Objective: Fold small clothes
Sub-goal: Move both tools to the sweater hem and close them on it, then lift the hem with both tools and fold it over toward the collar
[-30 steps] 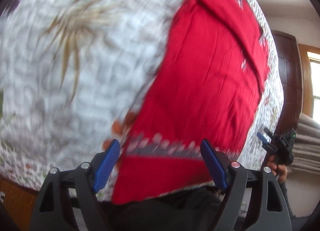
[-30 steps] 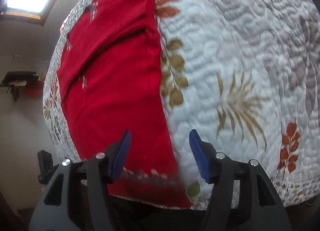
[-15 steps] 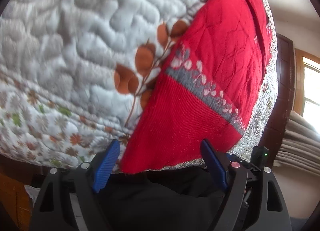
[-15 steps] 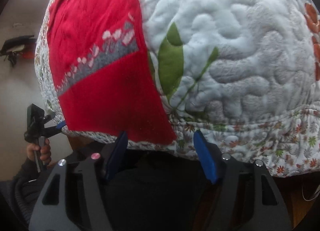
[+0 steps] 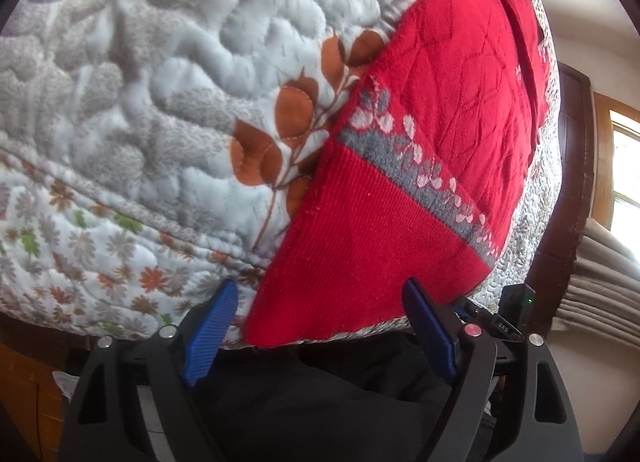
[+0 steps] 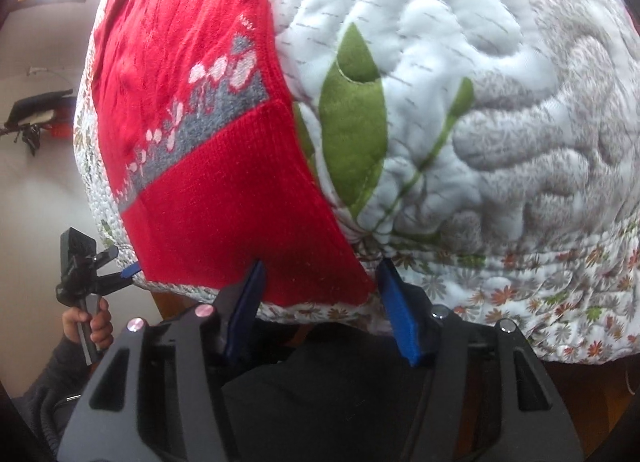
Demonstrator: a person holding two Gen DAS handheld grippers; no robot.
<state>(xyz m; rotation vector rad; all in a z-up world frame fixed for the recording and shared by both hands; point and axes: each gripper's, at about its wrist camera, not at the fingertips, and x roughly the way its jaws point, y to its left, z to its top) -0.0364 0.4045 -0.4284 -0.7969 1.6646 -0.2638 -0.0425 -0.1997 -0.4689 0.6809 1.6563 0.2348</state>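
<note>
A small red knit sweater (image 5: 432,134) with a grey and white patterned band lies flat on a quilted bedspread (image 5: 168,62), its ribbed hem at the bed's near edge. My left gripper (image 5: 320,294) is open, its blue fingers straddling the hem's left corner. In the right wrist view the sweater (image 6: 208,110) fills the left side, and my right gripper (image 6: 320,274) is open around the hem's right corner. Neither gripper holds any cloth. The other gripper shows small in each view, at the far side of the hem.
The white bedspread (image 6: 460,102) carries leaf prints and a flowered border along its edge. Dark clothing of the person fills the space below both grippers. A hand (image 6: 90,322) holds the left gripper's handle. A dark door (image 5: 576,166) and curtains stand at the right.
Both grippers have dropped from above the sweater to the bed's near edge and closed in on the hem corners. The jaws stay open.
</note>
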